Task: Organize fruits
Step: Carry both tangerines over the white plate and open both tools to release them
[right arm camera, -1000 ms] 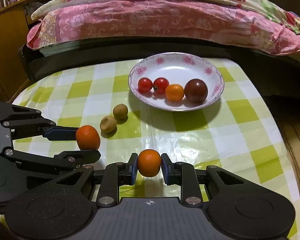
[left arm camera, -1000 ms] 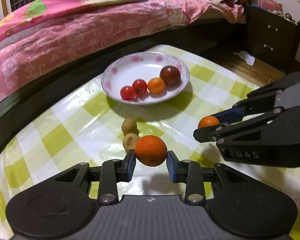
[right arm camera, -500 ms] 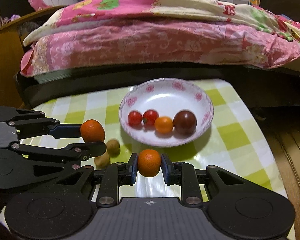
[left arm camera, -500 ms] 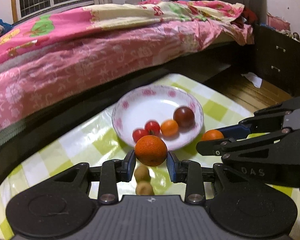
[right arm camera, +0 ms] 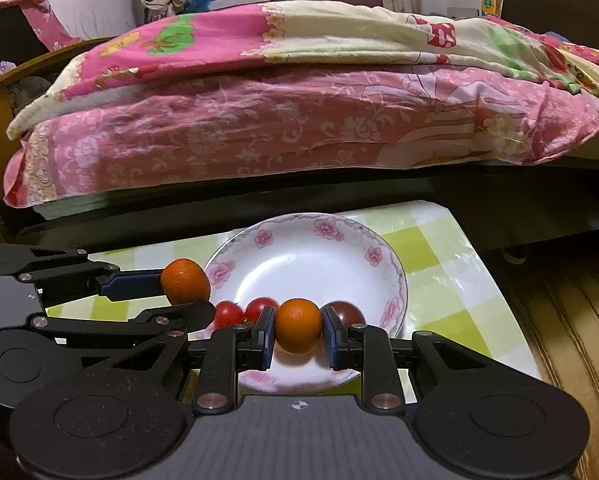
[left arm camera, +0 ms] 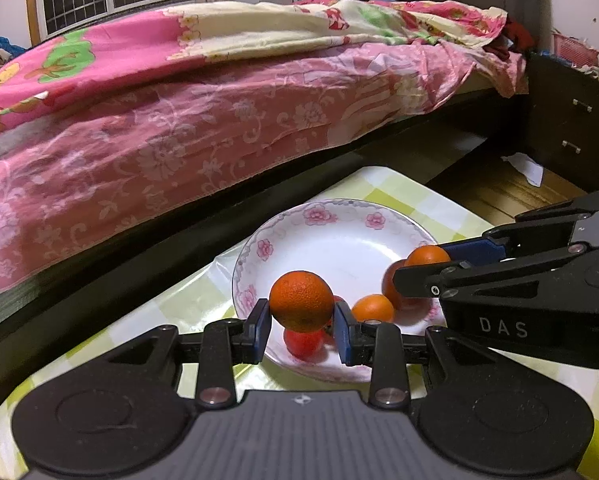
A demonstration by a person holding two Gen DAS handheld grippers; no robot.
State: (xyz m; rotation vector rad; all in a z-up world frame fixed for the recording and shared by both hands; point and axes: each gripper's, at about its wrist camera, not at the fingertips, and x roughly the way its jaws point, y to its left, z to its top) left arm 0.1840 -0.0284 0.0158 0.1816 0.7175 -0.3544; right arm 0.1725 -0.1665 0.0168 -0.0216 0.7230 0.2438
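The left gripper (left arm camera: pixel 301 330) was closed on a large orange (left arm camera: pixel 301 300), its blue pads pressing both sides, held over the near left part of the flowered plate (left arm camera: pixel 339 240); the right gripper (right arm camera: pixel 297 336) was clamped on a smaller orange (right arm camera: pixel 298 325) over the plate's near rim; both fruits hung clear of the plate. On the plate lay two red tomatoes (right arm camera: pixel 228 315), a small orange fruit (left arm camera: pixel 372 308) and a dark round fruit (right arm camera: pixel 347 312), lined along its near side; the plate stood on the desk (right arm camera: pixel 439 264) with a green checked cloth, beside a bed (right arm camera: pixel 299 120) under pink covers.
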